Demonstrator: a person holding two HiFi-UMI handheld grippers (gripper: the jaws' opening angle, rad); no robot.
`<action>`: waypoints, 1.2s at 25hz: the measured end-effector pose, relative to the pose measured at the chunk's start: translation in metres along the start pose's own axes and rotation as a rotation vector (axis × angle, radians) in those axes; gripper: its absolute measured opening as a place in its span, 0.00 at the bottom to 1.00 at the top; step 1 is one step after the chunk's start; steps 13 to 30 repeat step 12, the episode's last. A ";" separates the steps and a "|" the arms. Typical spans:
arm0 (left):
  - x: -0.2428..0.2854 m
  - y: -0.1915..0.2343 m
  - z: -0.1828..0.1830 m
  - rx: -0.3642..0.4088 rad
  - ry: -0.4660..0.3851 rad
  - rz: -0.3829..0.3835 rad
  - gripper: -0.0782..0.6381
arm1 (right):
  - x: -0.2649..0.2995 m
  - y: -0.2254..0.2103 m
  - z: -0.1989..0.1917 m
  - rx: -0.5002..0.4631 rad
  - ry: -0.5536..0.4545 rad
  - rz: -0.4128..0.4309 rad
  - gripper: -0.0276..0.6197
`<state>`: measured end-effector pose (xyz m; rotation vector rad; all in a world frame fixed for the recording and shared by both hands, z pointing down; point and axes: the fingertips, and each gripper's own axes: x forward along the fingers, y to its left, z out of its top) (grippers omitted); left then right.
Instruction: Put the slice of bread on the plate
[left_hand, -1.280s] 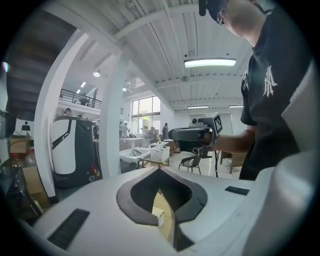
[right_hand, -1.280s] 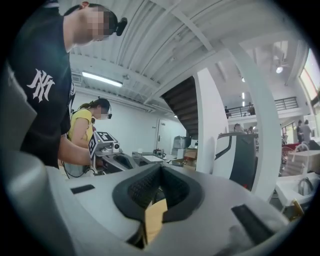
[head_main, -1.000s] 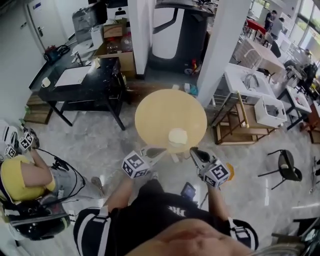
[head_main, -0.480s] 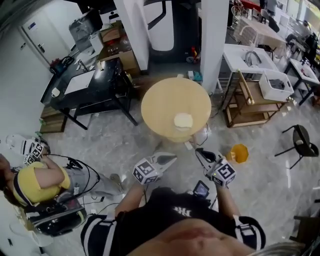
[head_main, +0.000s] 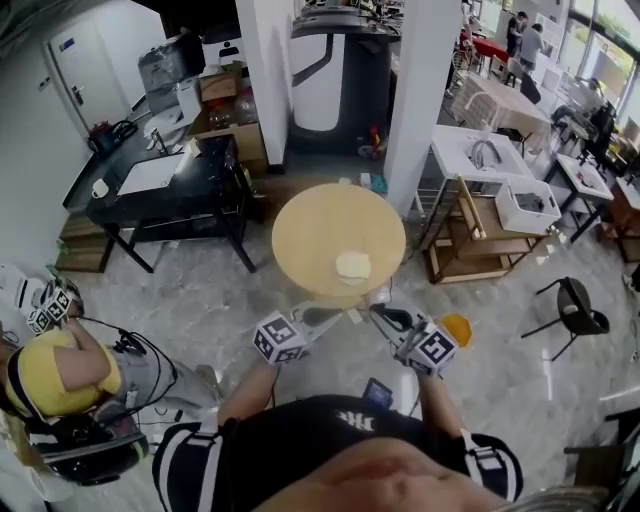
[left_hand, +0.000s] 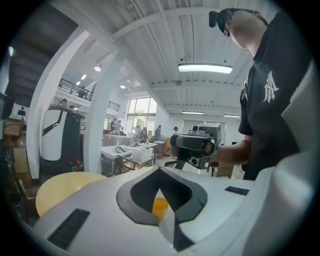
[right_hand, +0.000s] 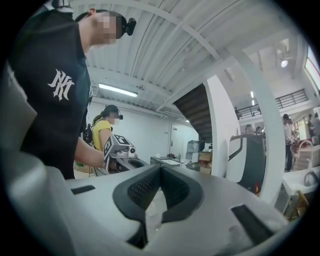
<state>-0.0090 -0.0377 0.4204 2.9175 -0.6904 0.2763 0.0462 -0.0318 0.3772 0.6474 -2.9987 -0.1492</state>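
Observation:
A round light-wood table (head_main: 330, 225) stands ahead of me. Near its front edge lies a pale cream patch (head_main: 352, 266); at this distance I cannot tell the plate from the bread. My left gripper (head_main: 335, 314) is held out just short of the table's near rim, shut and empty, its jaws meeting at the tip (left_hand: 160, 172). The table top (left_hand: 62, 187) shows low at the left of the left gripper view. My right gripper (head_main: 377, 312) is beside it, also shut with nothing in it (right_hand: 160, 168). The two point inward at each other.
An orange bucket (head_main: 455, 328) sits on the floor right of the right gripper. A white pillar (head_main: 415, 100) and a wooden rack (head_main: 470, 245) stand behind and right of the table, a black desk (head_main: 160, 190) to its left. A seated person in yellow (head_main: 50, 370) is at far left.
The head view has swung about. Both grippers have moved forward, from well short of the table to just before its near rim. Both stay shut and empty.

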 end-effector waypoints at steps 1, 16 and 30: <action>-0.002 -0.001 -0.005 -0.003 0.010 -0.015 0.12 | 0.002 0.000 0.002 0.002 -0.001 -0.002 0.05; -0.019 0.015 -0.013 -0.008 0.108 -0.051 0.12 | 0.003 -0.013 -0.001 0.072 0.015 -0.102 0.05; -0.019 0.015 -0.013 -0.008 0.108 -0.051 0.12 | 0.003 -0.013 -0.001 0.072 0.015 -0.102 0.05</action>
